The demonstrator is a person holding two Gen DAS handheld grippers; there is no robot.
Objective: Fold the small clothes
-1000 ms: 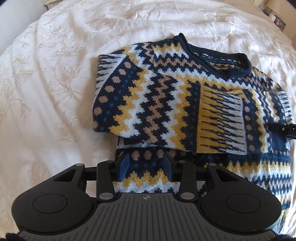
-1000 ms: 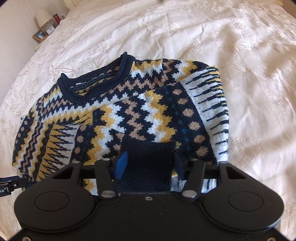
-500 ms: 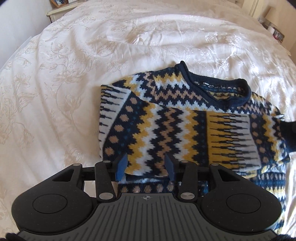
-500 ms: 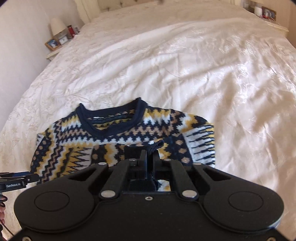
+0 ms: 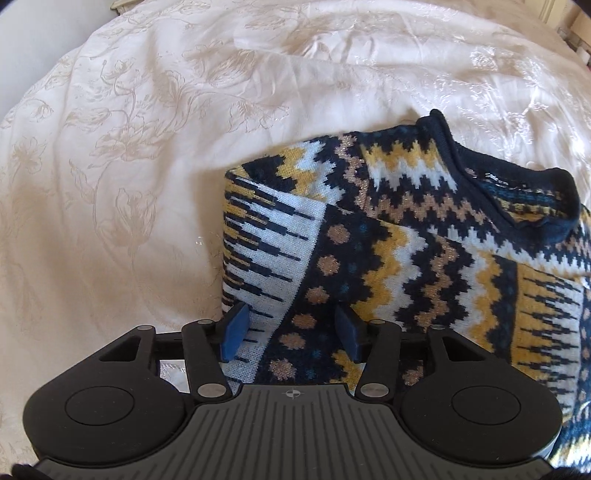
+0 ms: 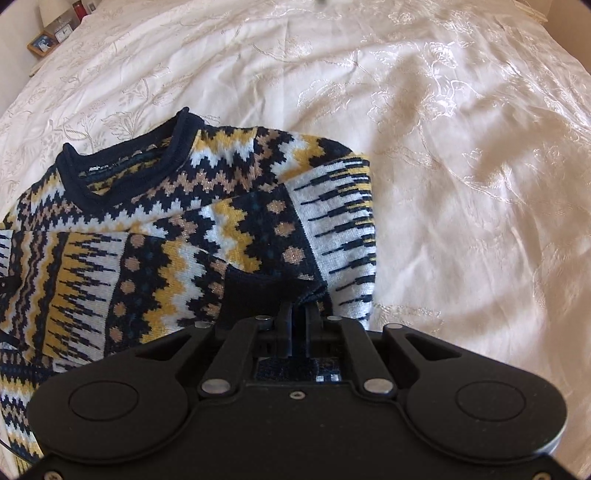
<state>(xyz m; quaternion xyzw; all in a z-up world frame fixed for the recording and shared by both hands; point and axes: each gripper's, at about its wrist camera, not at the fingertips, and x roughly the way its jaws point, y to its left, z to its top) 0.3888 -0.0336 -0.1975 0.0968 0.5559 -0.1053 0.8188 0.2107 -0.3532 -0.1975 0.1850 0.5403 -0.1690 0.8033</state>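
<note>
A knitted sweater (image 5: pixel 406 240) in navy, yellow, white and tan zigzags lies on the bed with its sleeves folded across the chest and its navy collar (image 5: pixel 517 192) at the far side. My left gripper (image 5: pixel 290 321) hangs low over the sweater's left folded edge. Its jaws are opening, patterned knit shows between the blue pads (image 5: pixel 234 328), and they do not press it. In the right wrist view the same sweater (image 6: pixel 184 221) fills the left half. My right gripper (image 6: pixel 297 314) is shut on the navy sleeve cuff (image 6: pixel 258 291).
A cream bedspread (image 5: pixel 129 147) with embroidered flowers surrounds the sweater and stretches wide to the right (image 6: pixel 461 166). At the far left corner a bedside table holds a picture frame (image 6: pixel 42 42) and a small clock (image 6: pixel 62 31).
My right gripper closed on the navy cuff, lifted it, then sank closer to the sweater. My left gripper slid toward the sweater's left edge and its jaws widened.
</note>
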